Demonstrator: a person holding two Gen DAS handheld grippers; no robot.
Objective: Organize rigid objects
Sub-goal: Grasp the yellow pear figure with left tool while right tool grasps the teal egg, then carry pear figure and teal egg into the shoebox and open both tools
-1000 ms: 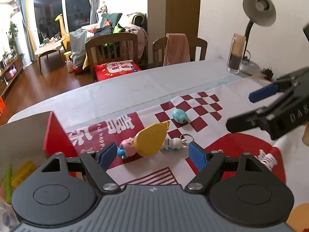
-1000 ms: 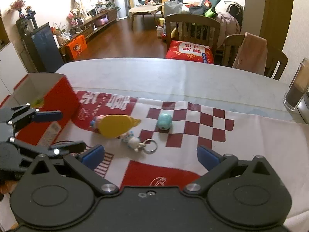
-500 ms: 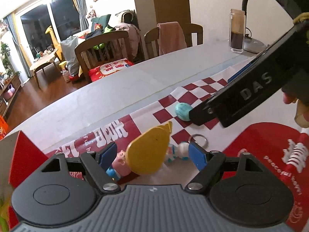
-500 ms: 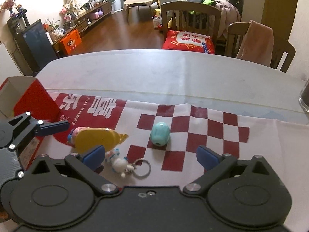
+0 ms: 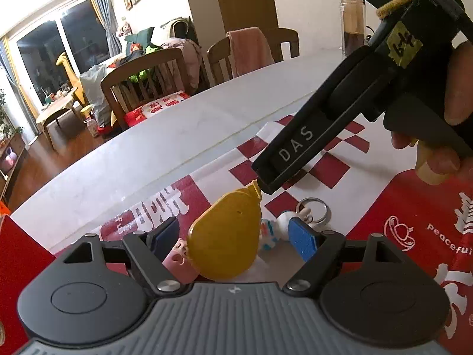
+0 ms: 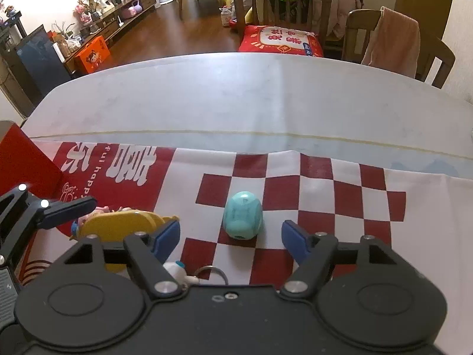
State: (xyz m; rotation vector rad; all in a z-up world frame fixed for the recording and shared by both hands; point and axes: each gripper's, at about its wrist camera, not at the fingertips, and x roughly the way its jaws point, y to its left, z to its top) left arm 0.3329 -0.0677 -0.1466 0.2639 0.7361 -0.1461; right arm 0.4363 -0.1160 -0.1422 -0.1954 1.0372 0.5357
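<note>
Lying on the red-and-white checked part of a printed cloth [image 6: 340, 201], a small teal egg-shaped toy [image 6: 243, 219] sits between the blue pads of the right tongs [image 6: 230, 236], clear of both pads. Those jaws have just been closing, yet a gap shows on each side of the toy, so they grip nothing. Just left of it on the cloth lies a yellow-and-pink figure toy [image 5: 224, 242], framed by the left tongs [image 5: 233, 238], whose jaws stand spread wide; the left pad sits close by the pink head and the right pad stands off from the yellow body, with no grip on it. Beside the figure, toward the right tongs, rests a little white keychain figure [image 5: 280, 226] with a metal ring [image 5: 313, 211]; from the right wrist view it pokes out just under the tongs' body. A hand [image 5: 455, 94] holds the right tongs from above in the left wrist view. At the left edge stands a red box [image 6: 26, 162]. The cloth covers the near part of a pale table [image 6: 236, 97], behind which stand wooden chairs [image 6: 280, 6], one with a red cushion [image 6: 280, 41] and one draped with a pink towel [image 6: 393, 41]. A tall glass jar [image 5: 351, 26] stands on the table's far side.
</note>
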